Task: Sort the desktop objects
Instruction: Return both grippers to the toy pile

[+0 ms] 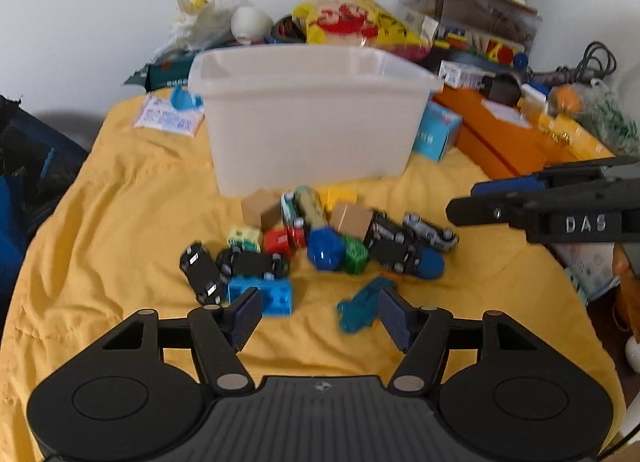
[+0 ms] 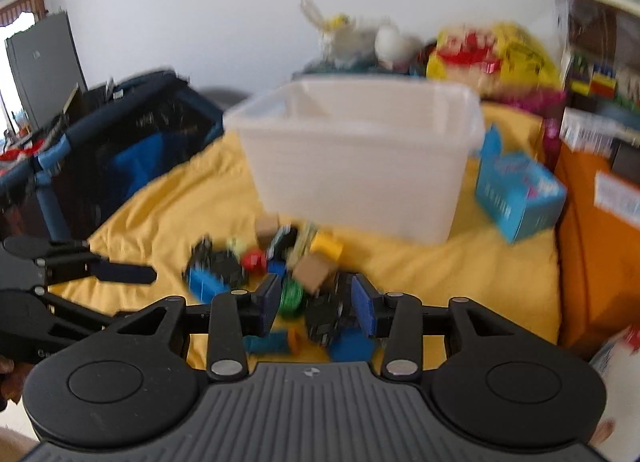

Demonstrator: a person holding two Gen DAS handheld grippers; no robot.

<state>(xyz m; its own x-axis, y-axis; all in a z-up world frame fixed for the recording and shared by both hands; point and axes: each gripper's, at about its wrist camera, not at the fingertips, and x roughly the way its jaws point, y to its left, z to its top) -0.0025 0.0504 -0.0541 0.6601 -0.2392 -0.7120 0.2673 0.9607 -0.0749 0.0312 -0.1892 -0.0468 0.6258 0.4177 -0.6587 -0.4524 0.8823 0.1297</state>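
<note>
A pile of small toys lies on the yellow cloth (image 1: 120,221) in front of a white plastic bin (image 1: 308,133). It holds black toy cars (image 1: 202,272), a blue brick (image 1: 268,294), a blue many-sided block (image 1: 325,248), a green brick (image 1: 354,256), cardboard cubes (image 1: 352,219) and a teal toy (image 1: 364,306). My left gripper (image 1: 319,318) hangs open just short of the pile, nothing between its pads. My right gripper (image 2: 317,304) is open above the pile's right side; blurred toys show beyond its jaws. It also appears in the left wrist view as the right gripper (image 1: 464,199), holding nothing.
An orange box (image 1: 500,133) and a light blue carton (image 1: 434,133) stand right of the bin. Behind it are a yellow snack bag (image 1: 360,23), a white plush toy (image 1: 200,21) and stacked books and clear boxes (image 1: 468,1). A dark blue fabric frame (image 2: 120,141) borders the left.
</note>
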